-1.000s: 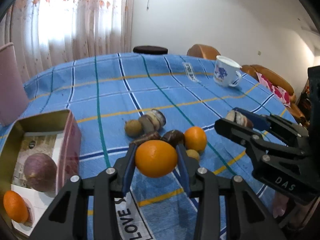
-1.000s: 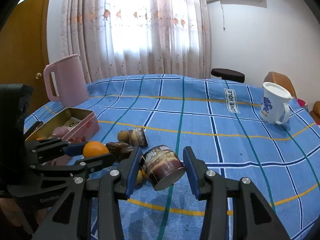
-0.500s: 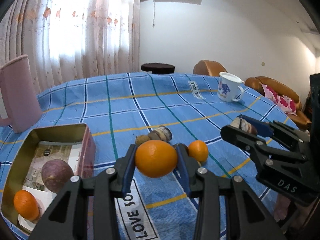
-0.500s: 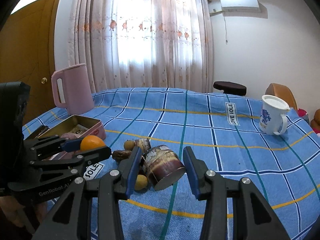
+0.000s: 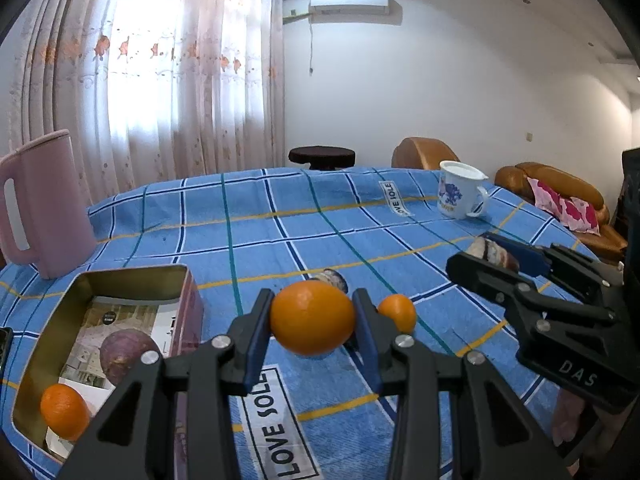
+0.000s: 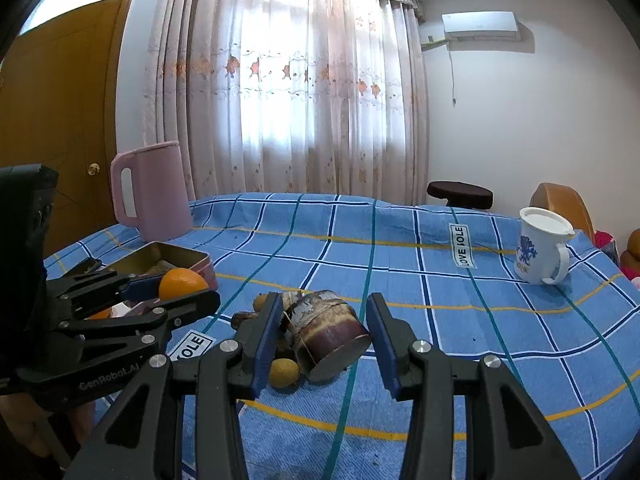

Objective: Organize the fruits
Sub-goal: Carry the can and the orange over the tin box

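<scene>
Orange (image 5: pixel 312 322) fruit sits pinched between the left gripper's (image 5: pixel 312 330) narrowly parted jaws, raised over the cloth; the tin (image 5: pixel 132 276), holding another orange and a purple fruit, lies near-left of it, closest to this hand. Further right, the right gripper (image 6: pixel 322 338) clamps a brown banded chunk (image 6: pixel 328 332) above the remaining pile (image 6: pixel 276 312).

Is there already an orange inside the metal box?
Yes, a small orange lies in the near corner of the open metal box, next to a round purple fruit.
</scene>
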The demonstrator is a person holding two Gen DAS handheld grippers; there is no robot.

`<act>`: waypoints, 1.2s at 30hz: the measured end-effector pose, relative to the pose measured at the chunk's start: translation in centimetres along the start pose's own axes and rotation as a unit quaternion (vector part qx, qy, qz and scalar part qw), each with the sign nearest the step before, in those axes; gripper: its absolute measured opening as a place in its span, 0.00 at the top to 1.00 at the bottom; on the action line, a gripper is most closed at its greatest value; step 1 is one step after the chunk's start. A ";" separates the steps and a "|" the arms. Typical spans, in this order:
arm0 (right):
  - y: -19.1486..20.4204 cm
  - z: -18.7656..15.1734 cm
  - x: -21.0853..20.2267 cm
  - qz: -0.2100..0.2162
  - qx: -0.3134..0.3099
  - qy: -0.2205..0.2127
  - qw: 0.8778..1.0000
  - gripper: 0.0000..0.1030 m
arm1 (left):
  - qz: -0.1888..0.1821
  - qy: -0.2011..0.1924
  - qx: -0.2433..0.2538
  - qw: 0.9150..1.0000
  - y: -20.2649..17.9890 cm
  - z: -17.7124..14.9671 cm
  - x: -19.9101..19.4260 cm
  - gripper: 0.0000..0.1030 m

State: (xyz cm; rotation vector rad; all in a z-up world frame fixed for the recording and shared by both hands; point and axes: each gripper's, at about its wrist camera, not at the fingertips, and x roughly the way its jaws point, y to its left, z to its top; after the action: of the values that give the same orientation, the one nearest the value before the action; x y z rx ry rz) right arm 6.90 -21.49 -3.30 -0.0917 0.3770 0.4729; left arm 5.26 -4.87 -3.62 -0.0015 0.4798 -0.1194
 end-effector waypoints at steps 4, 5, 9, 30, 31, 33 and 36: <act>0.0 0.0 -0.1 -0.001 -0.001 -0.005 1.000 0.56 | 0.004 -0.009 0.003 1.000 -0.2 0.0 -0.3 0.60; 0.1 0.0 -0.2 -0.001 -0.002 -0.007 1.000 0.56 | 0.005 -0.011 0.003 1.000 -0.2 0.0 -0.4 0.60; 0.1 -0.1 -0.7 -0.001 -0.003 -0.017 1.000 0.56 | 0.008 -0.019 0.004 1.000 -0.3 0.0 -0.7 0.60; 8.0 3.7 1.7 0.095 -0.057 -0.014 0.994 0.56 | 0.077 -0.003 -0.063 0.995 9.4 -0.7 -4.3 0.60; 8.8 3.9 2.0 0.101 -0.062 -0.012 0.993 0.56 | 0.081 0.000 -0.067 0.994 10.1 -0.9 -4.4 0.60; 10.3 4.3 2.8 0.116 -0.071 -0.007 0.991 0.56 | 0.090 0.003 -0.077 0.993 11.4 -1.0 -4.7 0.60; 12.0 4.5 3.7 0.135 -0.077 0.001 0.988 0.56 | 0.100 0.008 -0.091 0.991 13.6 -1.1 -4.8 0.60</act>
State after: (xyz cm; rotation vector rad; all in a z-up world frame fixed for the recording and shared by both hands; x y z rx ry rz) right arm 5.90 -8.52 -0.55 -0.1925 0.3566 0.7691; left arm 2.12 9.19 -2.80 -0.1314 0.5037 0.1207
